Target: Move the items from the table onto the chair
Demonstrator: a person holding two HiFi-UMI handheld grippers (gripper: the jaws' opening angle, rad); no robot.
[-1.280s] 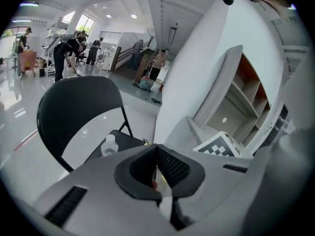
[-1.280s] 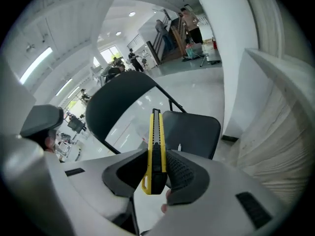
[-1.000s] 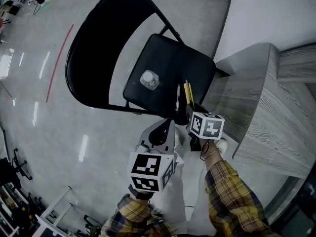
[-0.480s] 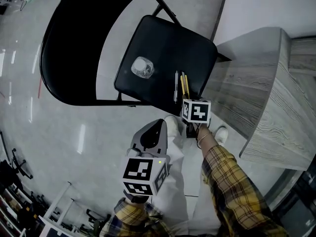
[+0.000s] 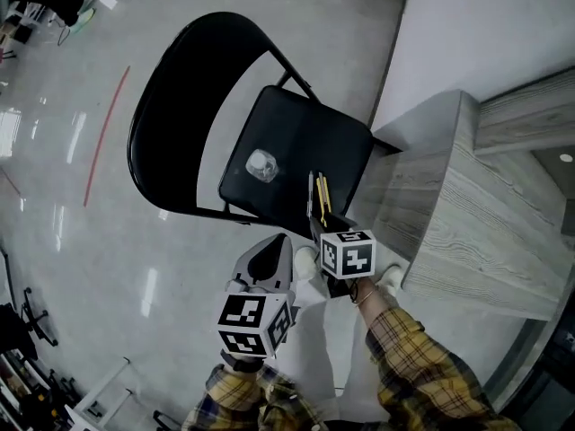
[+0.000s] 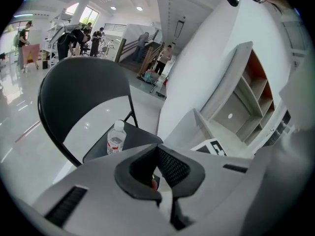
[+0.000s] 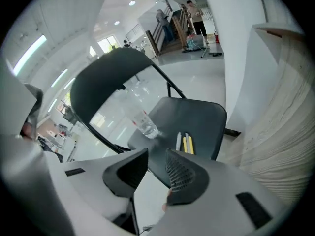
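Left gripper (image 6: 157, 167): jaws clenched, nothing between them. Right gripper (image 7: 156, 168): jaws released, empty, held at the near edge of the chair (image 5: 332, 142). Three pens (image 5: 317, 196) lie side by side on the seat, long axes pointing away from the person. Beyond them a capped clear bottle (image 5: 261, 164) stands upright on the seat; contents indiscernible.

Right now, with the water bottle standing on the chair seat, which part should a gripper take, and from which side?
Probably the middle body of the water bottle, below the cap. It stands upright, so come level from the near edge of the seat; the backrest closes the far side and the pens lie right of it.
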